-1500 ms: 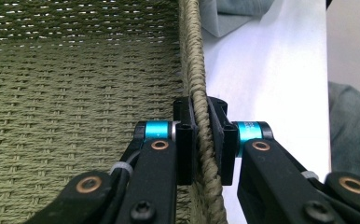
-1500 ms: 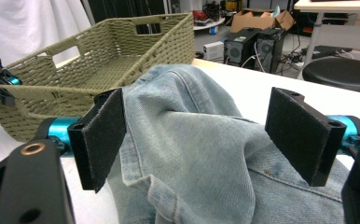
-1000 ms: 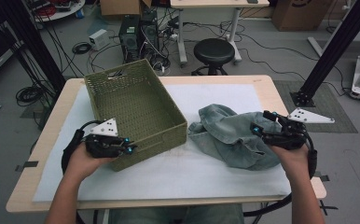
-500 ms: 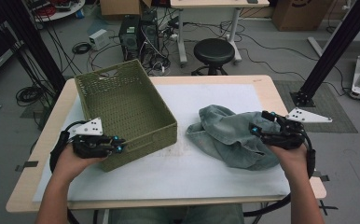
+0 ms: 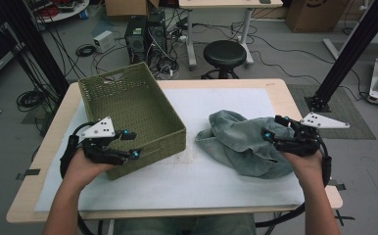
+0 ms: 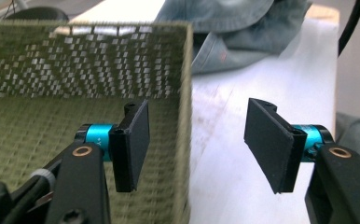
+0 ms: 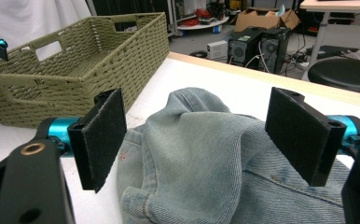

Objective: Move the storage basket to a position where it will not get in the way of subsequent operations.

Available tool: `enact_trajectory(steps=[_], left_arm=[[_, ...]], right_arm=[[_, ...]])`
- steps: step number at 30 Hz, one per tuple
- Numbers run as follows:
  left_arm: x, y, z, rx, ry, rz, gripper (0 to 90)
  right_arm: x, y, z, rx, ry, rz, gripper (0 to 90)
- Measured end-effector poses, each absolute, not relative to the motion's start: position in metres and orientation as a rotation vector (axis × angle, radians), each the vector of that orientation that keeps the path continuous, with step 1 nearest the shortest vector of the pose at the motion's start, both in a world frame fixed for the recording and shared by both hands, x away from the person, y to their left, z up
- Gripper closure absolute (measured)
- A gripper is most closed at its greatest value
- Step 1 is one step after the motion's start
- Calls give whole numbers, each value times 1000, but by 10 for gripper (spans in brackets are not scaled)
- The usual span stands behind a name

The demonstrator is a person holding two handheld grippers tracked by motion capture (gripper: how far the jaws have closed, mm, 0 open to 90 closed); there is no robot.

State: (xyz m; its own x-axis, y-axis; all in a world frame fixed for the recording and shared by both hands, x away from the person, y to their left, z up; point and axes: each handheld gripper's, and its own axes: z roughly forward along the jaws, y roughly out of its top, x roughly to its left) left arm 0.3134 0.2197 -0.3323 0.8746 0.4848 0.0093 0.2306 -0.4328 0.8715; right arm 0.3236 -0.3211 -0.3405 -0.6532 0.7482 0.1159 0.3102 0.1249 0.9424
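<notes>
High view: white mat on table (image 5: 226,186); left gripper (image 5: 130,144) jaws just opening, straddling basket (image 5: 128,105) wall w/o pressing.

Right gripper view: right gripper (image 7: 194,135) wide open, empty, denim jacket (image 7: 206,154) just ahead; soft, floppy, probably grab a thick fold.

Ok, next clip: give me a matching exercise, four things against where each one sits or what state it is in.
Things:
1. green woven basket
2. denim garment
3. left tool
4. black stool

Places or states:
A. crumpled on the white mat, right half of the table
B. on the floor beyond the table
C. on the left half of the table, nothing inside
D. open astride the basket's near wall, not gripping it

Pairs: 1-C, 2-A, 3-D, 4-B
</notes>
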Motion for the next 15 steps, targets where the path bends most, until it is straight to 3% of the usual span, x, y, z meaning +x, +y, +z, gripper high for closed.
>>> enact_trajectory(steps=[15], left_arm=[[346, 170, -333, 2105, 584, 267, 389]], right_arm=[[323, -323, -339, 1021, 2015, 1550, 208]])
